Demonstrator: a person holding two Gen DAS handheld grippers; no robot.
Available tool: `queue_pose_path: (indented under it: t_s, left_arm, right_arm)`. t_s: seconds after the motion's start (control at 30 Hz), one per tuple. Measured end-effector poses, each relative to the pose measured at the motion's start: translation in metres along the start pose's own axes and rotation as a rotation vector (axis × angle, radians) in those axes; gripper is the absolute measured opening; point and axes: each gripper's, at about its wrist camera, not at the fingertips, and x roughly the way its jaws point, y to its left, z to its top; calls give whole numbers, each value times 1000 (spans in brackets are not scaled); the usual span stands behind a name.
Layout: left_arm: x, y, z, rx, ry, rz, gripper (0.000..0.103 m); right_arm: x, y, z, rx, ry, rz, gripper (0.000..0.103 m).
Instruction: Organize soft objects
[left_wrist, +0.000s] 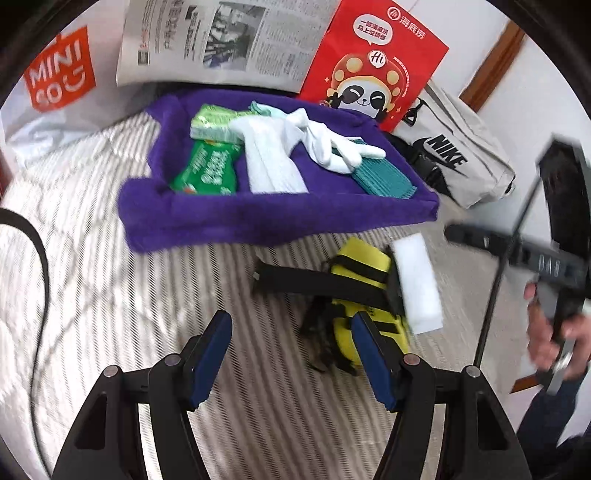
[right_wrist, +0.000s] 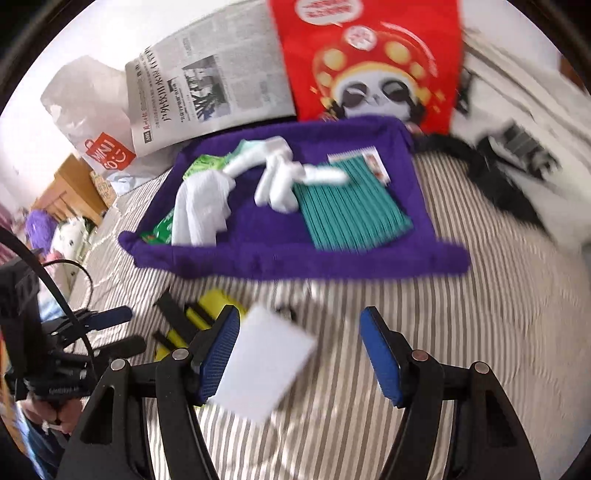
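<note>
I am working on a striped bed (right_wrist: 461, 332), with a purple tray (right_wrist: 295, 258) lying ahead of both my grippers. The tray already holds a white towel (right_wrist: 199, 210), a green pack (left_wrist: 207, 173), white socks (right_wrist: 280, 184) and a teal cloth (right_wrist: 351, 210). Behind it lean a newspaper (left_wrist: 221, 40) and a red bag (left_wrist: 373, 62).

Two soft things are not in the tray. A yellow strapped pad (left_wrist: 360, 280) lies on the bed just short of the tray's near wall. A white sponge (right_wrist: 266, 369) is beside it; in the left wrist view the sponge overlaps the pad's right edge.

My right gripper (right_wrist: 299, 354) is spread. The sponge sits against its left pad, well apart from the other, so nothing pinches it; whether it rests on the bed or is falling, the blur will not let me tell. My left gripper (left_wrist: 291, 354) is spread too and empty, with the pad's lower end close by its right finger.

I judge the step in hand is collecting the last loose items. Next I would bring the left gripper over the pad, straddle its body and not the loose black straps (left_wrist: 295, 277), close, lift it over the near wall and set it in the bare purple patch at the front.
</note>
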Motion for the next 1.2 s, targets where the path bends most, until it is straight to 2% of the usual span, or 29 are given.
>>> queue_pose_path:
  t_s: [0.17, 0.23, 0.4, 0.5, 0.6, 0.73, 0.77, 0.83, 0.93, 1.2]
  left_arm:
    - [10, -7, -1, -62, 13, -76, 64]
    - [16, -7, 0, -85, 19, -71, 63]
    - [28, -2, 9, -180, 13, -158, 61]
    - [35, -4, 16, -195, 17, -150, 61]
    - [43, -1, 19, -231, 21, -166, 56]
    - [49, -1, 25, -258, 22, -182, 44]
    - [50, -1, 26, -260, 23, -179, 42]
    - [52, -4, 28, -251, 21, -181, 30]
    - [57, -8, 30, -230, 31, -164, 23]
    - [43, -16, 28, -150, 9, -123, 16]
  right_arm:
    - [-3, -19, -26, 69, 10, 39, 67]
    - [-4, -23, -34, 64, 13, 44, 67]
    - [-6, -29, -44, 47, 13, 38, 67]
    - [-6, -33, -46, 43, 13, 38, 67]
    - [-5, -35, -49, 32, 21, 39, 67]
    - [-1, -37, -51, 14, 32, 15, 67]
    - [-1, -37, -51, 12, 33, 12, 67]
    - [1, -38, -50, 13, 35, 8, 67]
    - [2, -39, -51, 7, 40, 5, 67]
    - [1, -41, -51, 4, 43, -16, 67]
